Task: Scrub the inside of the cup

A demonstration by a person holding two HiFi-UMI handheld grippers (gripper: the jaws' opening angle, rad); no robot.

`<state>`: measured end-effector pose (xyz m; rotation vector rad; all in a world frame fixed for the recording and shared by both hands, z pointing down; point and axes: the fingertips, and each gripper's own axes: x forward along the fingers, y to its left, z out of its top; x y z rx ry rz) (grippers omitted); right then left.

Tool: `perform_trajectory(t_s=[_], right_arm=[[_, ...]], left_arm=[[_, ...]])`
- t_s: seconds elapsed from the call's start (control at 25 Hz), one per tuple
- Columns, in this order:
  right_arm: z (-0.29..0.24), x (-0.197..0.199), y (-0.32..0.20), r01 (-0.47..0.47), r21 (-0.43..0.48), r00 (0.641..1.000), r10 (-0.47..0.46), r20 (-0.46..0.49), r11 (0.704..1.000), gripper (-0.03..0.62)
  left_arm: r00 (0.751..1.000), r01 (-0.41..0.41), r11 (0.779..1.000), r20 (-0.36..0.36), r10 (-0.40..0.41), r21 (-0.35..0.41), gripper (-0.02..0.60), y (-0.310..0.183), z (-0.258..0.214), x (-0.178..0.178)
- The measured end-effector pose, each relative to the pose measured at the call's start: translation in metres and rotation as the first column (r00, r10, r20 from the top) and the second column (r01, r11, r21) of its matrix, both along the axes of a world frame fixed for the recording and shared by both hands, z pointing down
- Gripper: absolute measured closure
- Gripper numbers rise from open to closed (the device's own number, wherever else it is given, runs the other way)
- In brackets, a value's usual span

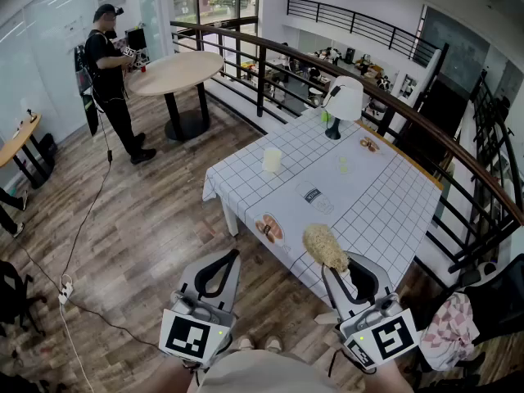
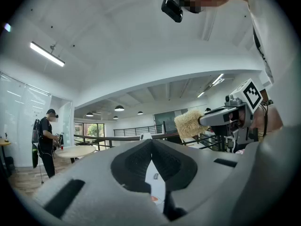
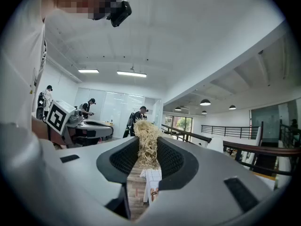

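Two grippers sat low in the head view: the right gripper [image 1: 332, 270] clamped a fibrous scrubber [image 1: 325, 247], the left gripper [image 1: 235, 255] closed on nothing. The cup [image 1: 272, 160] stood upright on the table [image 1: 385, 207], up-frame between them and well apart, marginally nearer the left.

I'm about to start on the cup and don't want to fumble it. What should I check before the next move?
1. Scrubber held: ok. The right gripper is shut on the loofah scrubber.
2. Left gripper empty: ok, nothing between its jaws.
3. Left gripper open to take the cup: not ok, jaws together.
4. Cup upright on the table: ok.
5. Cup close to the grippers: not ok, it stands toward the table's far side.
6. Inside of the cup: cannot tell.
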<state>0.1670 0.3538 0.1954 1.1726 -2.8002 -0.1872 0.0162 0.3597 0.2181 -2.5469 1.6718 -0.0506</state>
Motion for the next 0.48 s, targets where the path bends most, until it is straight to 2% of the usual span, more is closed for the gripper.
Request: perform_trajectory(t_s=[0.24,0.48], right_arm=[[0.0073,0.0021,0.0045,0.006,-0.015,1.000,-0.006,-0.008,1.000,0.479],[0.0088,0.0093,0.0048,0.006,-0.038,0.999,-0.005,0.032,0.999,0.477]], left_arm=[[1.000,0.001,1.000,0.010,-0.001,-0.014,0.568,0.0057,0.0057,0.0017],[1.000,-0.002,1.000,0.015,0.002,-0.024,0.568,0.0085,0.0065,0.0064]])
